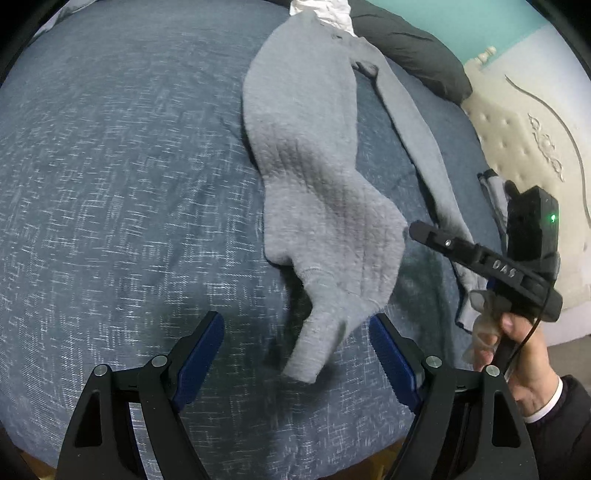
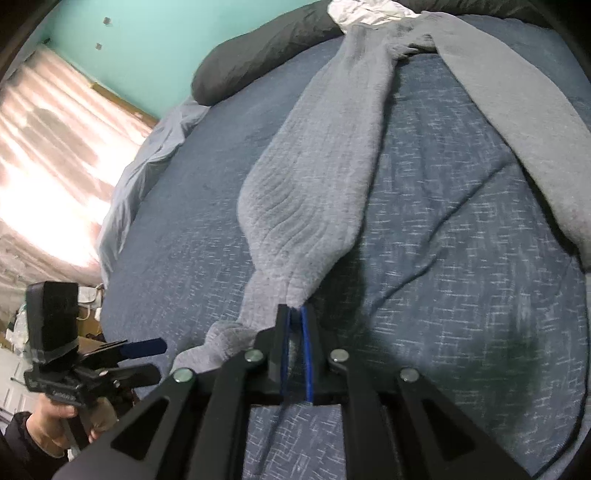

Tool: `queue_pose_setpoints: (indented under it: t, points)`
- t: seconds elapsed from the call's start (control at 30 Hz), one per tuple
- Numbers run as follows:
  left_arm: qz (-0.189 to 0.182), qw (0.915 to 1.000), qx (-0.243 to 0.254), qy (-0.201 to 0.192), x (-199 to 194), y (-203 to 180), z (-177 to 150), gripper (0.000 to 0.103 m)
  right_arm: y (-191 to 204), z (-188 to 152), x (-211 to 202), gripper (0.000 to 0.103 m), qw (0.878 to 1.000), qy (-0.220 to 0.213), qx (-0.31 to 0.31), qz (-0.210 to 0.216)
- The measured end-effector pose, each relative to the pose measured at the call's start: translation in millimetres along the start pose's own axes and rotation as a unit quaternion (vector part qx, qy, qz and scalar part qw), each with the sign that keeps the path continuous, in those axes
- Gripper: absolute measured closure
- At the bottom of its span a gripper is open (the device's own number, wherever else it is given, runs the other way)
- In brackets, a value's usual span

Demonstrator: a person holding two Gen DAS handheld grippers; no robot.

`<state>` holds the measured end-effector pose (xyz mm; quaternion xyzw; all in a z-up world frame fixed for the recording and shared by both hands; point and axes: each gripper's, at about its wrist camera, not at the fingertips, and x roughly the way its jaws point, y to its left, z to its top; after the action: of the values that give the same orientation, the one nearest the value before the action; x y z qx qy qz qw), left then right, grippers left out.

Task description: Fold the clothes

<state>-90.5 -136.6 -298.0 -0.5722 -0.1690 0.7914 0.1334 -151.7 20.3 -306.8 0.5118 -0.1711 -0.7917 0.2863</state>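
Grey, soft and faintly ribbed, the garment (image 1: 310,155) lies stretched in a long band across the bed, running from my left gripper at 6 o'clock up toward 12 in the left wrist view. Its knit shows fine quilted ridges near the middle, and a narrow cuffed end (image 1: 314,350) droops between the blue pads without either pad touching it. My left gripper (image 1: 297,354) stands wide apart over that end. A second long grey strip of the same cloth (image 1: 417,136) trails off toward 2 o'clock. My right gripper (image 2: 295,323) has its blue-lined jaws drawn narrow, with a bunched edge of the grey fabric between them; I cannot tell whether the pads press on it. Under everything is a dark blue blanket (image 1: 129,184) flecked with pale threads, slightly creased. A dark puffy pillow (image 2: 258,48) and a crumpled white cloth (image 2: 365,11) sit at 12 o'clock.
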Motion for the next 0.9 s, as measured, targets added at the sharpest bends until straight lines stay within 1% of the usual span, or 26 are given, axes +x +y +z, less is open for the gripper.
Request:
queue_pose_setpoints:
  t: [0.03,0.07,0.1,0.13,0.17,0.2,0.27,0.3,0.33,0.47,0.6,0.73,0.83,0.9]
  points:
    - [0.000,1.0000,0.003,0.002,1,-2,-1,0.021,-1,0,-1,0.082,1.000,0.000,0.003,-0.004]
    - [-0.002,1.0000,0.006,0.007,3,-3,-2,0.029,-3,1,-4,0.069,1.000,-0.002,0.007,-0.006]
    - [-0.004,0.9999,0.008,0.012,5,-5,-3,0.035,-5,1,-9,0.065,1.000,-0.004,0.009,-0.006]
    - [-0.007,0.9998,0.010,0.019,9,-8,-4,0.045,-7,0,-14,0.063,1.000,-0.006,0.010,-0.005]
    - [-0.008,0.9996,0.010,0.023,12,-8,-6,0.054,-8,-1,-19,0.063,1.000,-0.008,0.010,-0.005]
    - [-0.010,0.9995,0.010,0.028,14,-8,-7,0.059,-10,-1,-25,0.063,1.000,-0.010,0.008,-0.007]
    - [-0.011,0.9993,0.011,0.034,18,-9,-10,0.080,-14,1,-39,0.062,1.000,-0.015,0.002,-0.013]
    - [-0.011,0.9993,0.013,0.034,18,-10,-11,0.085,-18,3,-48,0.062,1.000,-0.017,-0.001,-0.017]
    - [-0.012,0.9992,0.016,0.034,18,-12,-12,0.094,-22,5,-57,0.061,1.000,-0.020,-0.004,-0.021]
    - [-0.014,0.9994,0.024,0.023,11,-21,-12,0.097,-44,7,-95,0.057,0.998,-0.030,-0.014,-0.047]
    - [-0.014,0.9993,0.031,0.013,1,-32,-12,0.097,-70,-2,-127,0.056,0.995,-0.027,-0.016,-0.091]
    - [-0.013,0.9993,0.035,0.004,-10,-39,-12,0.097,-100,-17,-153,0.056,0.992,-0.025,0.012,-0.120]
    - [-0.009,0.9994,0.034,0.000,-16,-38,-12,0.097,-126,-27,-169,0.049,0.988,-0.025,0.033,-0.150]
    - [-0.010,0.9993,0.035,-0.003,-14,-36,-11,0.097,-142,-36,-175,0.049,0.985,-0.021,0.055,-0.160]
